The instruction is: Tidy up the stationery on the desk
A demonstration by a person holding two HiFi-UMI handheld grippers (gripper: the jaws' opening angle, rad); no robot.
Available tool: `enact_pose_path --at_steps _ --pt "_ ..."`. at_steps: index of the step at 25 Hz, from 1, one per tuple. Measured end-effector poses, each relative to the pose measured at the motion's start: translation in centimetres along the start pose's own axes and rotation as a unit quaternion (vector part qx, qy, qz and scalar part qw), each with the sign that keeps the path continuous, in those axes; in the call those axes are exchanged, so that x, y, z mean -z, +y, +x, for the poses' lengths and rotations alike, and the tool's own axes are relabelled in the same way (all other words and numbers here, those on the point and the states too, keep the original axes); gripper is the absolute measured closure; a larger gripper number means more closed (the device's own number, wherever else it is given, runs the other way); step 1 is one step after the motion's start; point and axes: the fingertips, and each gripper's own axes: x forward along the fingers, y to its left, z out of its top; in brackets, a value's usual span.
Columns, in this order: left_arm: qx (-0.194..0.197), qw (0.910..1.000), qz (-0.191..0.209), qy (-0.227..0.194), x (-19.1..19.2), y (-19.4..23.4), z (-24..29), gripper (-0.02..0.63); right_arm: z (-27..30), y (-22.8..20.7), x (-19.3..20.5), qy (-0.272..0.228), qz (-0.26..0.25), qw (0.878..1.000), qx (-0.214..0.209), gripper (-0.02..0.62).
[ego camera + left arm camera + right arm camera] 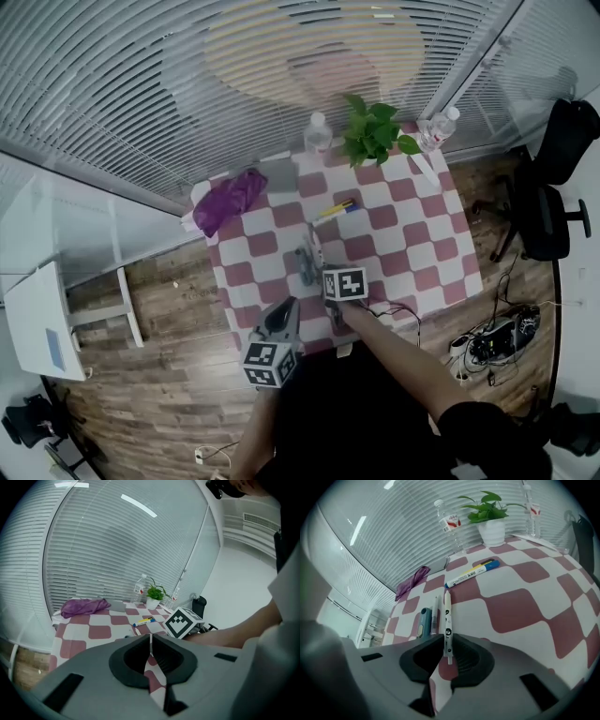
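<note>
White pen [447, 616] with black spot print is clamped between the right gripper [446, 641] jaws, over the checked table [525, 602], alongside a clear pen [435, 613] and a teal item [423, 623]. Right forearm reaches in, gripper pitched steeply down. Left gripper [150, 644]: jaws together, empty, at near table edge, tilted slightly down. Print on the blue-yellow marker [471, 576] and the red bottle [449, 522] label is unreadable.

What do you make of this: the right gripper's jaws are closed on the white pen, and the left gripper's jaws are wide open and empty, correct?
Not quite. The left gripper is empty, but its jaws are shut, pressed together, not wide open; the left gripper view shows this. The rest holds: the right gripper has its jaws closed on the white pen.
</note>
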Motion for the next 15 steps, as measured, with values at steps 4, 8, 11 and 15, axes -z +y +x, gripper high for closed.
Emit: enact_pose_path --at_steps 4,8,11,15 --pt "0.0 1.0 -0.004 -0.001 -0.2 0.6 0.0 0.563 0.1 0.8 0.3 0.005 -0.034 0.999 -0.01 0.517" --pt "-0.002 1.0 -0.005 -0.001 -0.3 0.9 0.2 0.563 -0.2 1.0 0.4 0.004 -0.03 0.999 -0.014 0.517" --pt "-0.001 1.0 -0.008 -0.003 -0.3 0.8 0.3 0.563 -0.7 0.8 0.1 -0.004 -0.024 1.0 -0.02 0.517" --pt "-0.002 0.9999 -0.011 -0.003 -0.2 0.6 0.5 0.563 -1.7 0.3 -1.3 -0.024 -0.112 0.993 -0.017 0.517"
